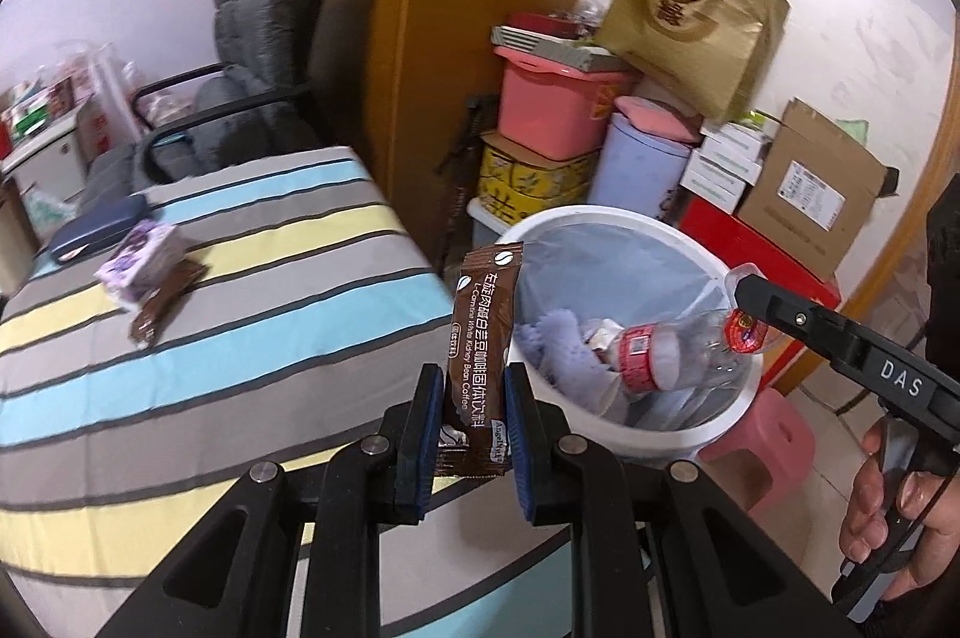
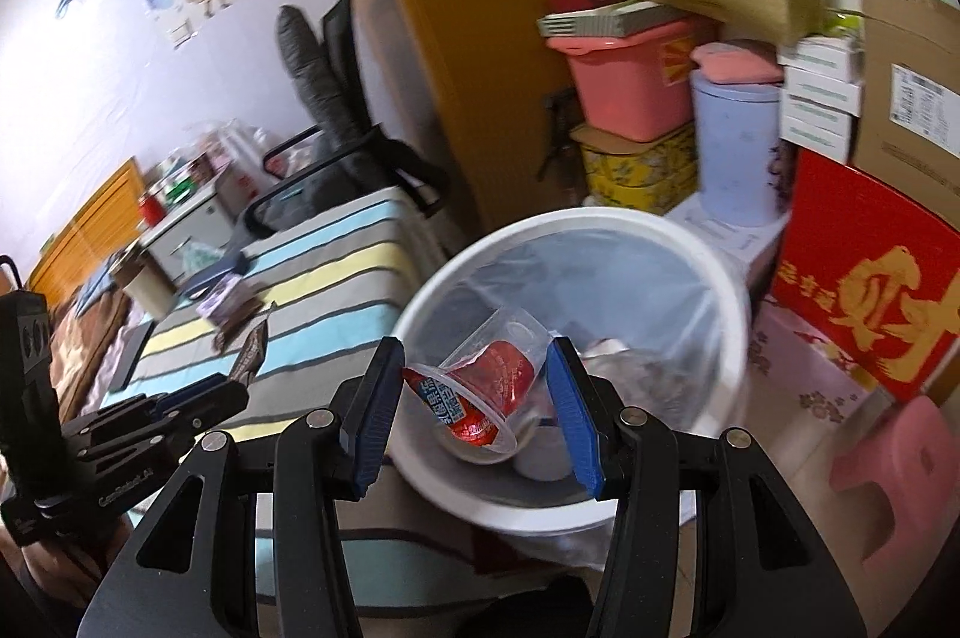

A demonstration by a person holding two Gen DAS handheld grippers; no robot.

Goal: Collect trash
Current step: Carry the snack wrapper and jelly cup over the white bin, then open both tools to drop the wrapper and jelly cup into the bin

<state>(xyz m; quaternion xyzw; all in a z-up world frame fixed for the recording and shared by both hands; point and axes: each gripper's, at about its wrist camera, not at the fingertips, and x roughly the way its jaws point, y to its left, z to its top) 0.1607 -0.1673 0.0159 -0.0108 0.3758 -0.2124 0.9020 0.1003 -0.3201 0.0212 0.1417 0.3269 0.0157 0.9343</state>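
The left gripper [image 1: 469,419] pinched a light, limp coffee packet [image 1: 480,332] low down; the right gripper [image 2: 474,413], spread, flanked a flimsy cup [image 2: 480,392] over the bin [image 2: 735,290].

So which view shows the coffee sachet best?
Left wrist: the coffee sachet stands upright, clamped in the left gripper, label readable. Right wrist shows it only small, edge-on and blurred.

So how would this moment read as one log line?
left gripper: holds coffee sachet | right gripper: open, jelly cup between fingers, above bin
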